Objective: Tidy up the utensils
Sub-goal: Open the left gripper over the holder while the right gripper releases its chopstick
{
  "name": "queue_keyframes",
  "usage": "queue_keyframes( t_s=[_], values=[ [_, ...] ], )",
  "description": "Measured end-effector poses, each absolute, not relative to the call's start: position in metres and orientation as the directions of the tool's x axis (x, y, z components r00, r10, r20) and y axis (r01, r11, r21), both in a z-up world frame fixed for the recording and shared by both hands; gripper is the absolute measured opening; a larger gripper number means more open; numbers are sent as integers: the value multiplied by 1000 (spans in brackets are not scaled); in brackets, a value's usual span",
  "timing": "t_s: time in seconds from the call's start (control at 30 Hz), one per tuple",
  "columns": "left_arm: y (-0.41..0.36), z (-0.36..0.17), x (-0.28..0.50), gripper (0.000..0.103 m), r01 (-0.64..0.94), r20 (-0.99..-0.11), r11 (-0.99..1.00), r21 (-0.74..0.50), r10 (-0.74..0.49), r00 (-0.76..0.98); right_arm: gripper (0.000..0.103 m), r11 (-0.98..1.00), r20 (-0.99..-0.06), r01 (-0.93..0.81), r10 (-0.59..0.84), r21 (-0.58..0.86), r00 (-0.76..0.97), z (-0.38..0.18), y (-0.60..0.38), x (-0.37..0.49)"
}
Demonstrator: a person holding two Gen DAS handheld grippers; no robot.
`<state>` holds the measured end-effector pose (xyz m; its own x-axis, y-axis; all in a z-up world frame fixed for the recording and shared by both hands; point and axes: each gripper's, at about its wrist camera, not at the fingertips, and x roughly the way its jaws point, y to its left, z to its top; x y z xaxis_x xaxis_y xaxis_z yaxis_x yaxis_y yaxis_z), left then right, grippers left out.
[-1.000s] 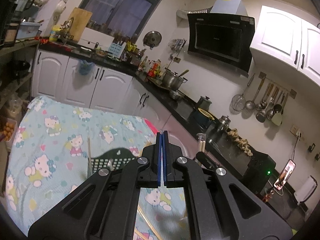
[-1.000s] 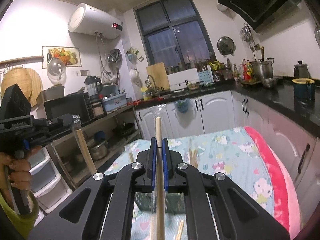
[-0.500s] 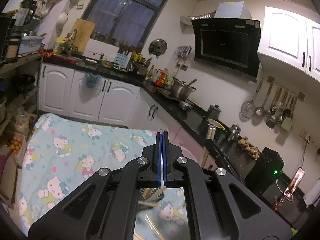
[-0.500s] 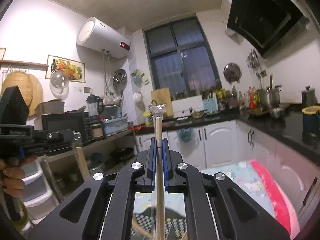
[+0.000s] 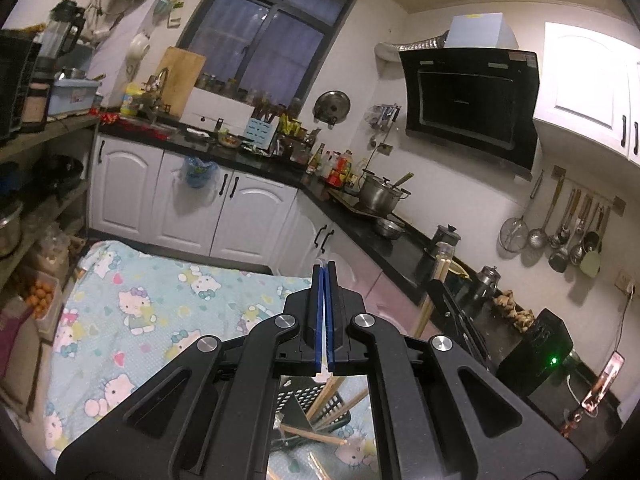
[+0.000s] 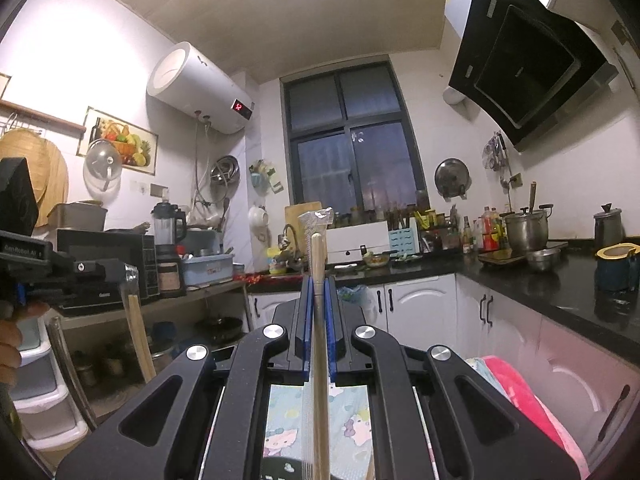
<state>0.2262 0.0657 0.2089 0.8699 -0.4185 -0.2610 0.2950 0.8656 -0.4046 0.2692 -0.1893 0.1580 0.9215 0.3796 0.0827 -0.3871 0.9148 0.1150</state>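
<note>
Both hands are up off the bench and this one is mid-carry. The right gripper has its fingers clenched on the wrapped chopsticks, a wooden pair in a clear sleeve that runs straight up the centre of the right wrist view, with the crinkled sleeve end poking out above the fingertips against the window.

Over in the left wrist view, the left gripper has its blue fingers pressed flat together with only a pale sliver of wrapper showing between them. From the right wrist view, at the left edge of the frame, the hanging chopsticks drop down from that gripper's tip, so I read it as pinching them by the sleeve. That's a call, not a certainty.

Now the progress. Low in the left wrist view, framed between the gripper's arms, the black mesh basket sits on the cartoon-print cloth with a few wooden sticks already leaning inside it. So some sorting looks done. Just beside it a loose chopstick lies flat on the cloth, and more pale sticks peek in at the bottom edge.

What's left, by my reckoning: both carried pairs need a home, and the strays on the cloth need gathering. Partway through, with plenty to go.
</note>
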Motion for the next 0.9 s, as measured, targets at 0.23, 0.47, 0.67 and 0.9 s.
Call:
queue_keyframes(
  t_s=[0.23, 0.47, 0.67, 0.9],
  values=[
    [62, 197, 241, 0, 298, -268, 856, -424, -432, 861, 6, 920, 69, -372, 366, 125, 928, 145, -183, 285],
    [57, 176, 256, 0, 292, -287, 840, -457, -450, 845, 6, 916, 26, -382, 382, 123, 924, 121, -171, 297],
    [48, 156, 263, 0, 287, -319, 846, -450, -452, 833, 6, 923, 5, -366, 368, 116, 930, 104, -162, 303],
    [48, 129, 268, 0, 262, -351, 843, -470, -451, 821, 6, 928, 21, -350, 350, 130, 936, 87, -153, 308]
  ],
)
